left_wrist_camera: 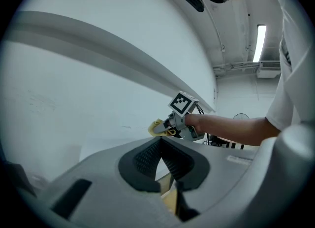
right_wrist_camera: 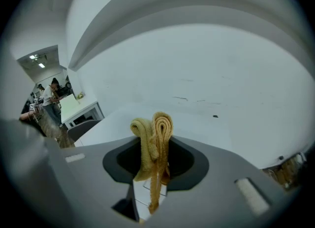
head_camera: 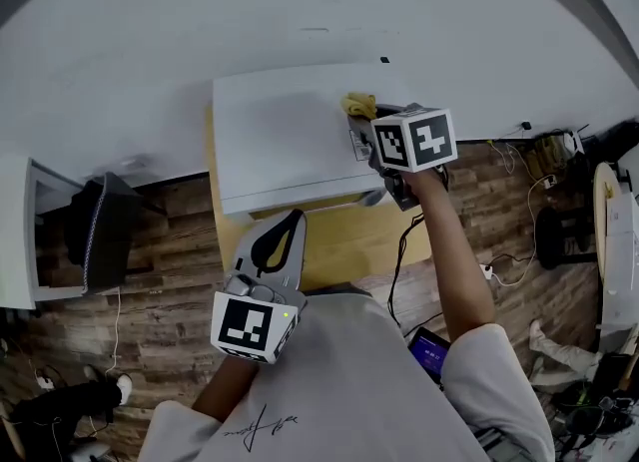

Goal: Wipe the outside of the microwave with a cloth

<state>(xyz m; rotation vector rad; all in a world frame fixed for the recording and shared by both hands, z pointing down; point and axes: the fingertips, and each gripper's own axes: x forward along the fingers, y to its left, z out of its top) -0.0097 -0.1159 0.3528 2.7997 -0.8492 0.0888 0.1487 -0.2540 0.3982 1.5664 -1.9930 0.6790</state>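
Observation:
The white microwave [head_camera: 285, 141] stands on a wooden cabinet against the wall. My right gripper [head_camera: 358, 117] is shut on a bunched yellow cloth [head_camera: 359, 104], which rests on the microwave's top near its back right corner. In the right gripper view the cloth [right_wrist_camera: 155, 136] stands pinched between the jaws, with the microwave's top [right_wrist_camera: 197, 123] beyond it. My left gripper [head_camera: 292, 217] hangs in front of the microwave's front edge, shut and holding nothing. The left gripper view shows its pads [left_wrist_camera: 147, 159] meeting at the tips, and the right gripper [left_wrist_camera: 166, 131] with the cloth [left_wrist_camera: 156, 125] farther off.
The wooden cabinet top [head_camera: 349, 240] juts out in front of the microwave. A black chair [head_camera: 100, 231] and a white desk [head_camera: 18, 235] stand at the left. Cables [head_camera: 404, 250] hang at the cabinet's right side over wood flooring [head_camera: 519, 221]. The white wall [head_camera: 300, 11] lies right behind.

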